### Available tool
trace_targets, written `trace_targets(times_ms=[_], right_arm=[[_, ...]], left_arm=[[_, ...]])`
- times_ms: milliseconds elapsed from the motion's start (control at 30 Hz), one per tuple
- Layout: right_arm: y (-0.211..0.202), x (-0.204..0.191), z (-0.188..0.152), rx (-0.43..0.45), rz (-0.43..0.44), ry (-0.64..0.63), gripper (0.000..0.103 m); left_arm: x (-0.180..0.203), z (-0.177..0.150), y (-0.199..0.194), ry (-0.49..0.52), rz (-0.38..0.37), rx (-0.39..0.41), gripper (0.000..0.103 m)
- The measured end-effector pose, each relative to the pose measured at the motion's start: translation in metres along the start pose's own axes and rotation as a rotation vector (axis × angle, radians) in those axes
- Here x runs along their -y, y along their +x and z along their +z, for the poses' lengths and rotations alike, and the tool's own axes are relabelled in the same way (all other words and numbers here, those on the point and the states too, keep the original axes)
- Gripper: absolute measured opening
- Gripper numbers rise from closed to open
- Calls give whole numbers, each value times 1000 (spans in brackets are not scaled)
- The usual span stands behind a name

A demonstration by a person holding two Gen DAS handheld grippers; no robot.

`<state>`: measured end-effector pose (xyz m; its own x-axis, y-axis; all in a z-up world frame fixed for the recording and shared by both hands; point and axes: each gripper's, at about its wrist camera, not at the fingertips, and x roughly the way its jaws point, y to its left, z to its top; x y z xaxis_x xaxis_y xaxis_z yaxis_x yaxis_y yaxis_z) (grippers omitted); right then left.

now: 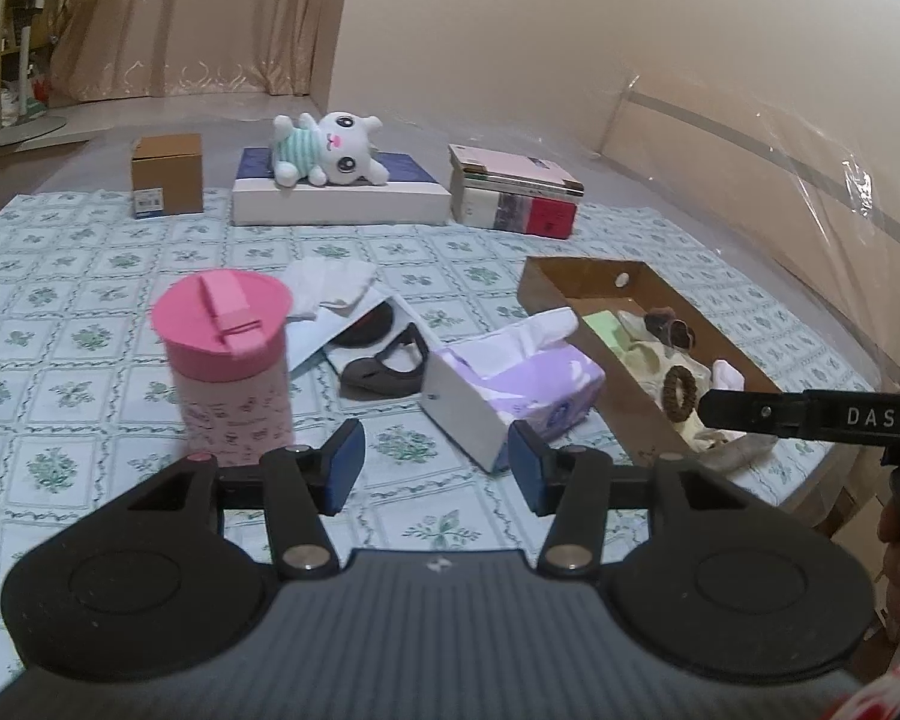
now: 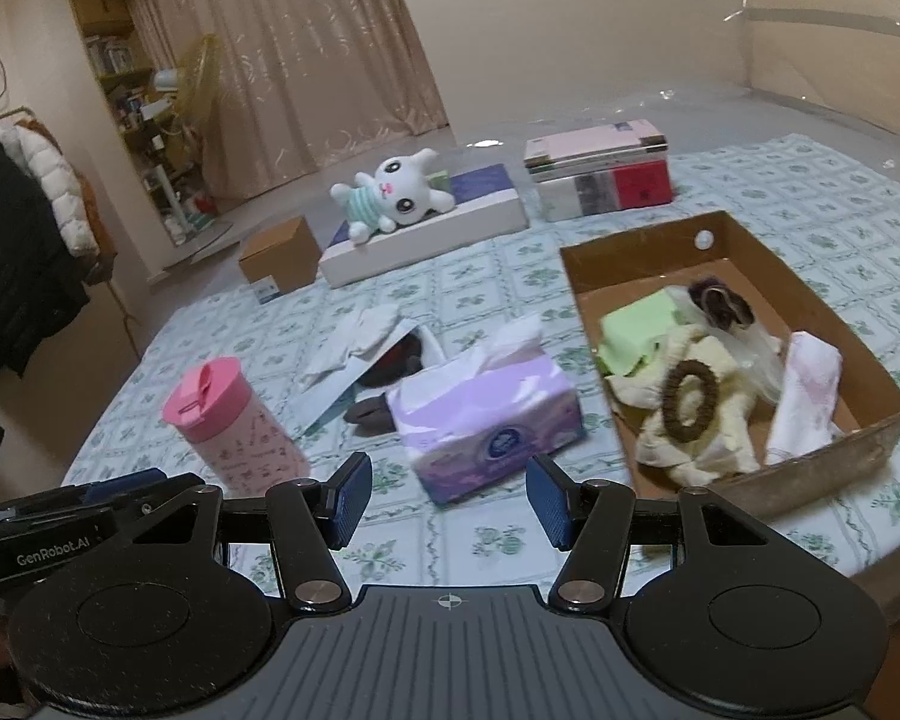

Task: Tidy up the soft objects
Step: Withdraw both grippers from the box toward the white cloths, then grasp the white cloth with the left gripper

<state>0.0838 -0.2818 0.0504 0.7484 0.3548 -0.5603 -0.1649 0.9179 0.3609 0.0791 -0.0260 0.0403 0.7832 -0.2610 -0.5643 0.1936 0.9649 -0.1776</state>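
Open brown cardboard tray [image 2: 744, 480] on the right of the patterned tablecloth [image 1: 60, 324] already holds soft items: cream cloth [image 2: 708, 396], green folded cloth [image 2: 636, 324], brown hair scrunchie [image 2: 690, 399], white-pink cloth [image 2: 807, 393]. Outside it: purple soft tissue pack [image 2: 486, 414] just left of the tray, dark fabric piece [image 1: 384, 369] and white cloths [image 1: 330, 285] behind, white plush rabbit [image 1: 330, 150] on a far box. Left gripper [image 1: 437, 462] and right gripper [image 2: 447, 501]: jaws apart, nothing between them. Likely next pick is the tissue pack. Pinch it across its short width, lift clear of the tray wall. Avoid the pink-lidded cup [image 1: 228, 360].
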Motion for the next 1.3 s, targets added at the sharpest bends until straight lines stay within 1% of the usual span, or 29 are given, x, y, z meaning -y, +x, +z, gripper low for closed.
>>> trace_targets(times_ms=[367, 600, 800, 1033, 1200, 1300], right_arm=[[10, -16, -4, -23, 12, -27, 57], [16, -14, -8, -37, 1, -17, 58], [24, -11, -7, -44, 2, -10, 58], [41, -9, 0, -52, 14, -23, 58], [62, -12, 16, -48, 27, -58, 58], [79, -15, 30, -47, 35, -92, 58]], left_arm=[[-18, -1, -10, -15, 6, 7, 48], [-23, 2, -8, -3, 4, 4, 48], [-29, 13, -3, 20, 3, 2, 48], [-47, 43, 4, 50, -3, 4, 48], [-65, 75, 17, 102, 1, 0, 48], [-80, 98, 34, 119, -10, -26, 51]])
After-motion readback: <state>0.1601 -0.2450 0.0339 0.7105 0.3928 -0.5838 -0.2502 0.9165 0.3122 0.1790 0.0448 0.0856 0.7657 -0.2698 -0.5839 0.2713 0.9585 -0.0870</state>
